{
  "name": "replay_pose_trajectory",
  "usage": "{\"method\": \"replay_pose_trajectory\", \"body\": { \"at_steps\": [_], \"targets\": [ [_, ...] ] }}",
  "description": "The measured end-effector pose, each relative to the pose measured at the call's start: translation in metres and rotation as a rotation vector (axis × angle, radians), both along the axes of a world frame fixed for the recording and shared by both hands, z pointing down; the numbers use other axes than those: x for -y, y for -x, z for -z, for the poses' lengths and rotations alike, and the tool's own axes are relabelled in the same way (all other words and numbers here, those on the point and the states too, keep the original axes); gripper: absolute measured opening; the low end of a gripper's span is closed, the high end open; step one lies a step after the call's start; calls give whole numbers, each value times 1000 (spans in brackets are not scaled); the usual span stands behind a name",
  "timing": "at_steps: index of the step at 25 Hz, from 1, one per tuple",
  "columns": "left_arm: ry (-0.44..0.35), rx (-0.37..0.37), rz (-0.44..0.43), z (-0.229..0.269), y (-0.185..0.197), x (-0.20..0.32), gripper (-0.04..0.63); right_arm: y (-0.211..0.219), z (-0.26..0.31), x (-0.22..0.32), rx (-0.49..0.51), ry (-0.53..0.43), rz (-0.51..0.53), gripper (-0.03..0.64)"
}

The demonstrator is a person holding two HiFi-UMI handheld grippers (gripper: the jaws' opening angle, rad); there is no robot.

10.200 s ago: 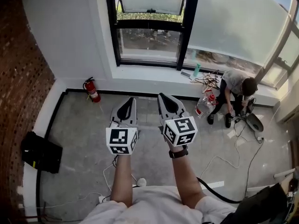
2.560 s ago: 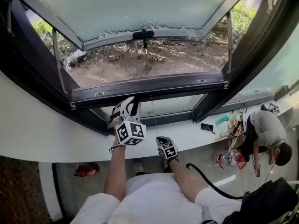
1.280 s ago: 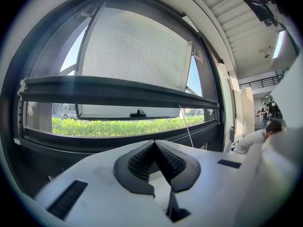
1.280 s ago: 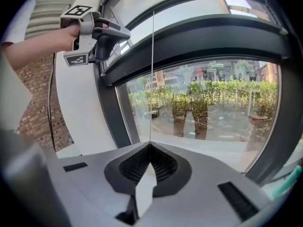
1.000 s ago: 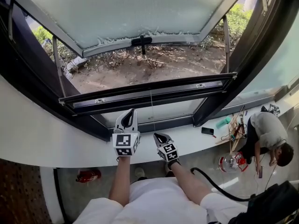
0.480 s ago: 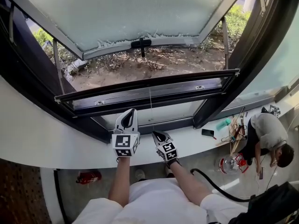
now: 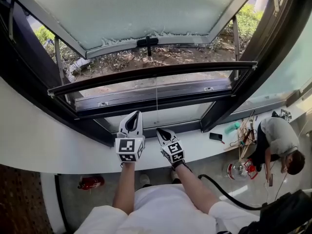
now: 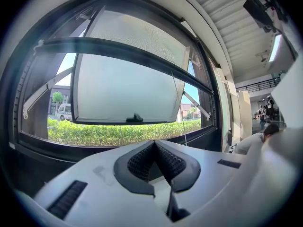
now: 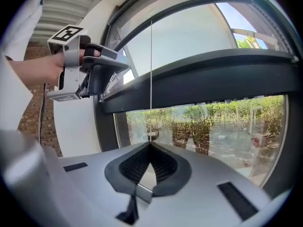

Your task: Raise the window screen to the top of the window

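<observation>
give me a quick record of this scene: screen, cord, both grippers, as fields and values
screen bar: partway up the window opening, below the lower edge of the open sash in the head view
pull cord: thin, runs straight down from the bar to the right gripper
right gripper: shut on the pull cord
left gripper: shut, nothing between its jaws, beside the right one
task state: screen not yet at the top

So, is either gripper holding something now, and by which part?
The right gripper pinches the cord at its lower end, jaws shut. The left gripper is shut on nothing.
</observation>
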State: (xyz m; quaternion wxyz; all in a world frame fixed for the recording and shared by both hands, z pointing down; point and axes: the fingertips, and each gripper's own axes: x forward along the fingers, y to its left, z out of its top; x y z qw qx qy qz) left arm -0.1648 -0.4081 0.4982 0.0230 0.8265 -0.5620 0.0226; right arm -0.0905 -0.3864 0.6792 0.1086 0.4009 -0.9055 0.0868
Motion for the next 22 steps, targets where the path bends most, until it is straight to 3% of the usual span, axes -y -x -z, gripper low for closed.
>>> {"method": "replay_pose_trajectory", "body": {
  "at_steps": [14,22],
  "targets": [
    [-2,4,11,1,6,-4,2,-9,21,6,40,-25,-28,2],
    [-4,7,2,2,2,-3,2,-5,66,15,76,-119,-20,2]
  ]
}}
